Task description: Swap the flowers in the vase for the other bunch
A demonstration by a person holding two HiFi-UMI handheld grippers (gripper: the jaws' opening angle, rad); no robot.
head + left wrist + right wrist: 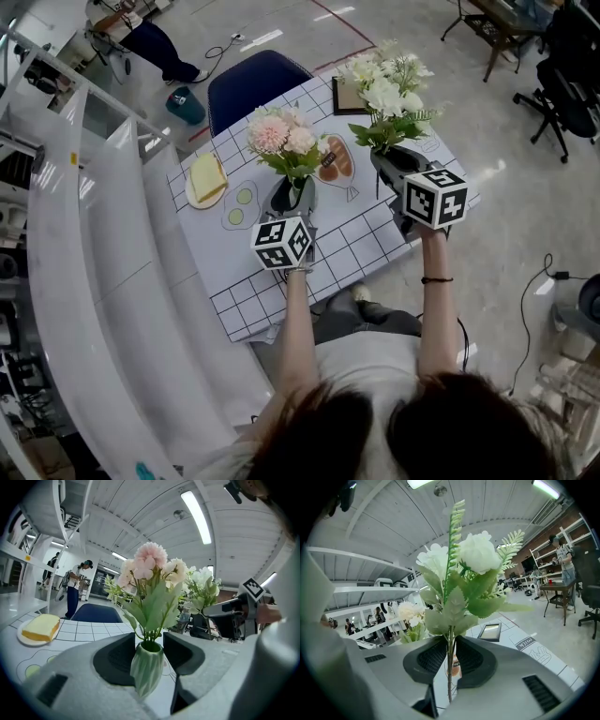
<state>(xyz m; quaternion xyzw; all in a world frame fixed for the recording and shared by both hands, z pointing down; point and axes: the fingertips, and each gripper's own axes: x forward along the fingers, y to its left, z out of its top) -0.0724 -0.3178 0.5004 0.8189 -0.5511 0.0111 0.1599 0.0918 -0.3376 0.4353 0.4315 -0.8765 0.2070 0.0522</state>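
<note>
A pale green ribbed vase (147, 668) with a pink and cream bunch (148, 572) sits between the jaws of my left gripper (149, 651), which is shut on the vase's body. In the head view this gripper (291, 200) holds the vase (298, 194) over the middle of the checked table mat (366, 246), the pink bunch (284, 138) upright. My right gripper (451, 656) is shut on the thin stem (449, 667) of a white bunch (461, 557). It holds that white bunch (388, 87) upright, to the right of the vase and apart from it, at the right gripper (395, 161).
A plate with a slice of bread (206, 178) lies at the mat's left. A dark framed tablet (343, 97) lies at the far edge, a blue chair (255, 82) behind the table. White shelving (84, 244) runs along the left; office chairs (561, 66) stand far right.
</note>
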